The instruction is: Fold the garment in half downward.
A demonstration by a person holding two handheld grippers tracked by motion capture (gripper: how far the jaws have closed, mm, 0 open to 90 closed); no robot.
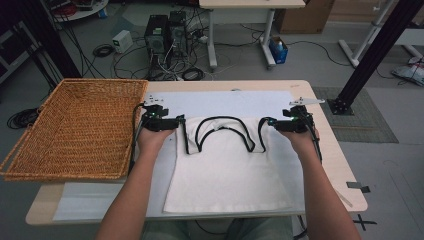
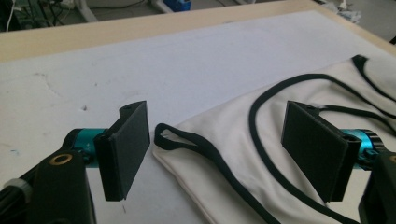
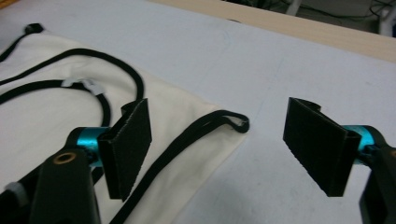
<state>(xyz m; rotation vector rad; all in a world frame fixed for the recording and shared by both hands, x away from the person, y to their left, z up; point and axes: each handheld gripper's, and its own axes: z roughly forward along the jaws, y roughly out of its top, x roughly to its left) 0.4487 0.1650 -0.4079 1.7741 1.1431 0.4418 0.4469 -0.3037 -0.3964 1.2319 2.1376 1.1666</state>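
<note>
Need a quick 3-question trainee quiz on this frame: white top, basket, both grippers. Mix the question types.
1. True or false: the white sleeveless top with black trim lies inside the woven wicker basket.
2. Multiple choice: the left gripper has its jaws A) open, with the top's shoulder corner between them, B) shut on the basket's rim, C) shut on a cable.
3. Short answer: on what does the top lie?

Key:
1. False. It lies flat beside the basket.
2. A. The right gripper is open at the other shoulder corner.
3. On a white sheet that covers the light wooden table.

wicker basket [image 1: 75,127] blocks left; white cloth [image 1: 225,102] ahead passable.
</note>
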